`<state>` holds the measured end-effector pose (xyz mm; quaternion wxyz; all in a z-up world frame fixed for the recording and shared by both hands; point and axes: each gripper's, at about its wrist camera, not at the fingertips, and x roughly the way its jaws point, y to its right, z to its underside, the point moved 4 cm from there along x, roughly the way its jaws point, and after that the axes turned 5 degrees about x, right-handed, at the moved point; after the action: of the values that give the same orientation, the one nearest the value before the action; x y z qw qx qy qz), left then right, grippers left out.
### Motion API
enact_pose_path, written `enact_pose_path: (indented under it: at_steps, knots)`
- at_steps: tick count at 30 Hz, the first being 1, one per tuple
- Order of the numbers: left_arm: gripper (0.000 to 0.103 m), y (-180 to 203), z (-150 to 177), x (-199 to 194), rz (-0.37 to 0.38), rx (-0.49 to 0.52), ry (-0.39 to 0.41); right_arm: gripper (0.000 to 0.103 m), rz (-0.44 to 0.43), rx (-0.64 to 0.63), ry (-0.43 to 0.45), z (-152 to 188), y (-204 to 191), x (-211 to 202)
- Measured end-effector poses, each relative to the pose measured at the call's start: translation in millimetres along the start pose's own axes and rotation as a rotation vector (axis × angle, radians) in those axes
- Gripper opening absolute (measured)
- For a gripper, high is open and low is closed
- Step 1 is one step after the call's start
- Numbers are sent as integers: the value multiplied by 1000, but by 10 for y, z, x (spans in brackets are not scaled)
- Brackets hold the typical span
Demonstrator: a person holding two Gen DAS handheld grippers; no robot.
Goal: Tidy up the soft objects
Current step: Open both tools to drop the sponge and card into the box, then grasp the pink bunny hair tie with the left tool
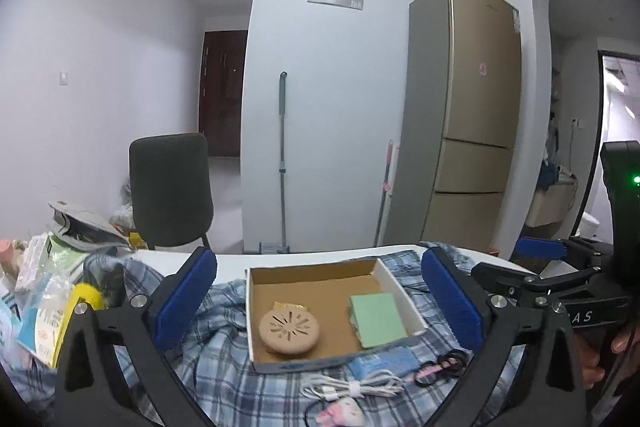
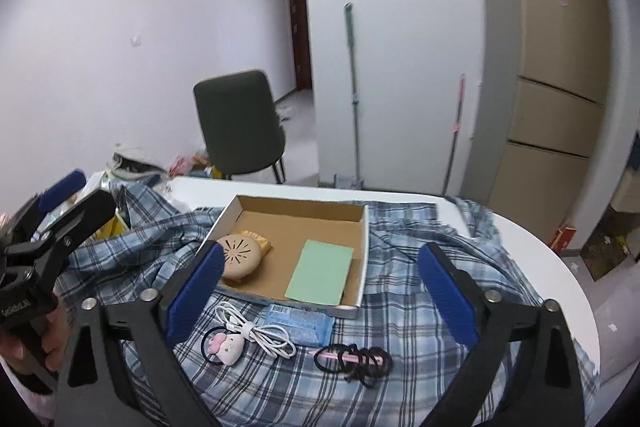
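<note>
An open cardboard box sits on a blue plaid cloth spread over a white table. In it lie a round beige pad on a gold packet and a flat green sponge. In front of the box lie a white cable, a blue tissue pack, black hair ties and a pink plush hair tie. My left gripper and my right gripper hang open above the box, holding nothing.
Packets and papers are piled at the table's left end. Behind the table stand a dark chair, a mop against the wall and a gold fridge. The table's rounded edge runs on the right.
</note>
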<state>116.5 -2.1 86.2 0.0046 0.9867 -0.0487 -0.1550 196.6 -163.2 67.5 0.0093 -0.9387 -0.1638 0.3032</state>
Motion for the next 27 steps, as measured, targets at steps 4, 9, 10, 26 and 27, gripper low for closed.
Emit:
enact_pose_path:
  at_steps: [4,9,10,26,27]
  knots:
    - [103,53,88,-174,14,-8,-7,102,28,25,42,126,43,-176]
    - [103,147,301,-296,4,6,-12,102,56,34,63,325,96,-156]
    - [103,164,335,-305,2,9,-15,102,59,35,70,354,105,-141]
    - [102,167,980,237,34,-11,-215,102,109,59,34,686,356,213]
    - [98,173,1020,273,35,-10,-238,102,112,61,30,702,363,226]
